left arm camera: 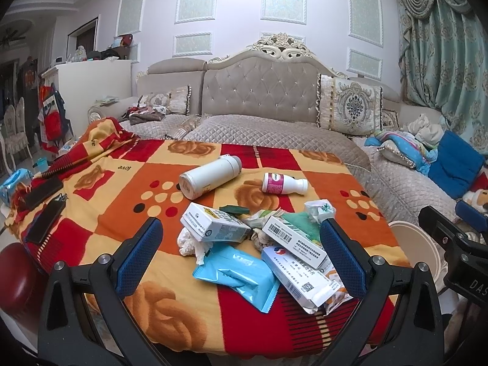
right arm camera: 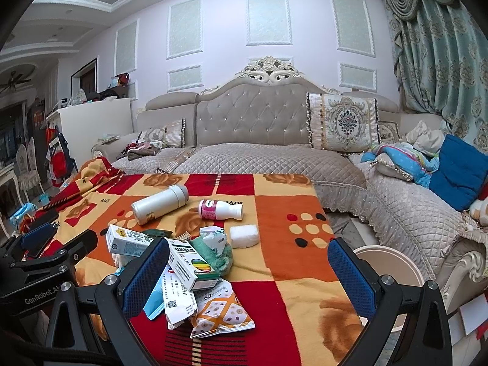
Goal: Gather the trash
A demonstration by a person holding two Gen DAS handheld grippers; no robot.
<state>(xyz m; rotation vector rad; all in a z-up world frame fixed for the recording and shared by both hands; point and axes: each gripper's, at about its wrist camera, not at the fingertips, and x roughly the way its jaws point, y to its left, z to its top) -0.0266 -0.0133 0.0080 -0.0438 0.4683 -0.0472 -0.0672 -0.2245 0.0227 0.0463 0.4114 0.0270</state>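
A pile of trash lies on a table under a red, orange and yellow blanket (left arm camera: 122, 189). It holds a white carton (left arm camera: 213, 224), a light blue wipes pack (left arm camera: 241, 277), medicine boxes (left arm camera: 292, 241), crumpled tissue (left arm camera: 190, 242) and a snack bag (right arm camera: 222, 314). Behind lie a white flask (left arm camera: 210, 175) and a small pink-labelled bottle (left arm camera: 283, 183). A white foam block (right arm camera: 244, 235) shows in the right wrist view. My left gripper (left arm camera: 241, 238) is open above the pile. My right gripper (right arm camera: 248, 262) is open, over the pile's right edge. Both are empty.
A round cream bin (right arm camera: 393, 262) stands on the floor right of the table. A grey quilted sofa (left arm camera: 259, 128) with cushions runs behind and along the right. Black phones (left arm camera: 44, 219) and a blue wipes pack (left arm camera: 13, 183) lie at the table's left edge.
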